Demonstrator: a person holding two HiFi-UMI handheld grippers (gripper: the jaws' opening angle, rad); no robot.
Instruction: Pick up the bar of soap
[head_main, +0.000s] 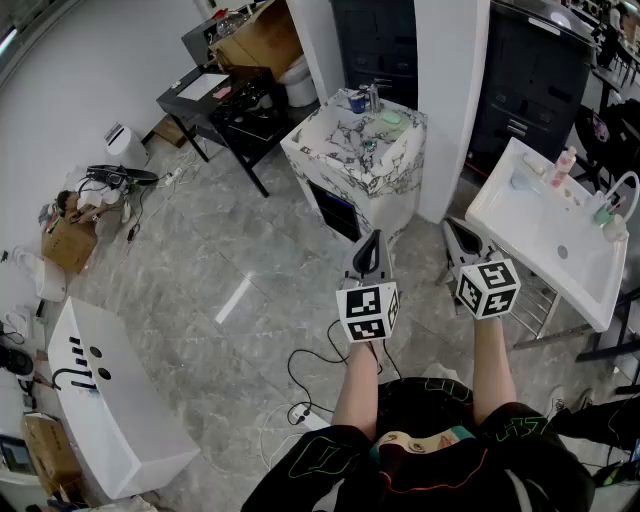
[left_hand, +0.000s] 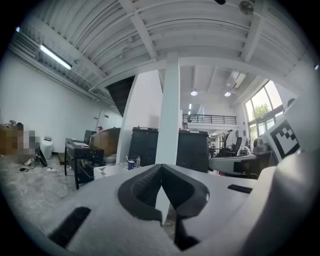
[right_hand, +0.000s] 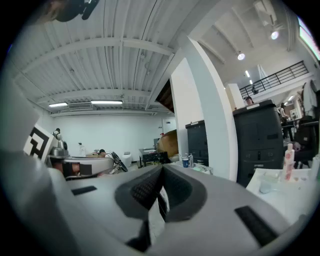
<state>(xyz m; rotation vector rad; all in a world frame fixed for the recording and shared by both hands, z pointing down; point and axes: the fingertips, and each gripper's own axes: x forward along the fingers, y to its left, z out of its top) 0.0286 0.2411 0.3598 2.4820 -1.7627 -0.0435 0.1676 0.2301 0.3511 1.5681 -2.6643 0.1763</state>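
A pale green bar of soap (head_main: 390, 117) lies on the marble-patterned sink counter (head_main: 340, 160), beside a blue cup (head_main: 357, 101) and a tap. In the right gripper view the soap (right_hand: 201, 168) is small and far beyond the jaws. My left gripper (head_main: 370, 240) is shut with nothing in it and hangs over the floor, well short of the counter. My right gripper (head_main: 450, 226) is also shut and empty, between the counter and the white basin (head_main: 520, 250). The jaws meet tip to tip in both the left gripper (left_hand: 161, 169) view and the right gripper (right_hand: 161, 170) view.
A white pillar (head_main: 450, 100) rises just behind the counter, with dark cabinets (head_main: 530, 80) on either side. Bottles (head_main: 563, 166) stand on the white basin. A black desk (head_main: 225, 100) is at the far left, a long white fixture (head_main: 110, 400) lies on the floor, and cables (head_main: 310, 370) trail near my feet.
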